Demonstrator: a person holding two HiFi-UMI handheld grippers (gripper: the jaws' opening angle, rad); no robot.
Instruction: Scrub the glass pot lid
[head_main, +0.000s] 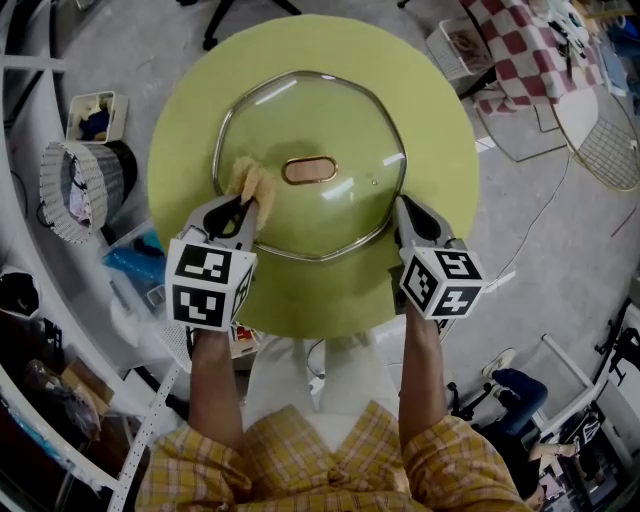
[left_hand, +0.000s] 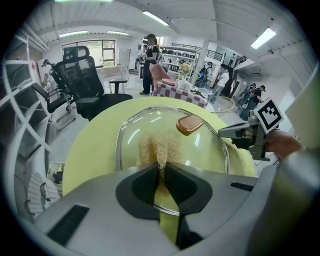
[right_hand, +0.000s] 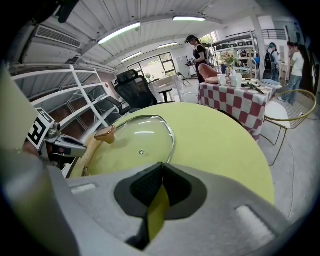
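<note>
- Bright, even light comes from long ceiling lights (left_hand: 155, 17); shadows on the counter (head_main: 200, 110) are faint.
- White streaks of glare lie on the glass lid (head_main: 300, 120).
- Both tool views bend hard at the edges, with black corners.
- The left tool (left_hand: 161, 169) and right tool (right_hand: 161, 167) are soft close up; the scrub pad (left_hand: 156, 147) looks clearer.
- The head view darkens toward its lower corners.

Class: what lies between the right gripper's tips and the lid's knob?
Only the clear glass of the lid, with one small vent, lies between the right gripper and the knob. The right gripper view shows it.
</note>
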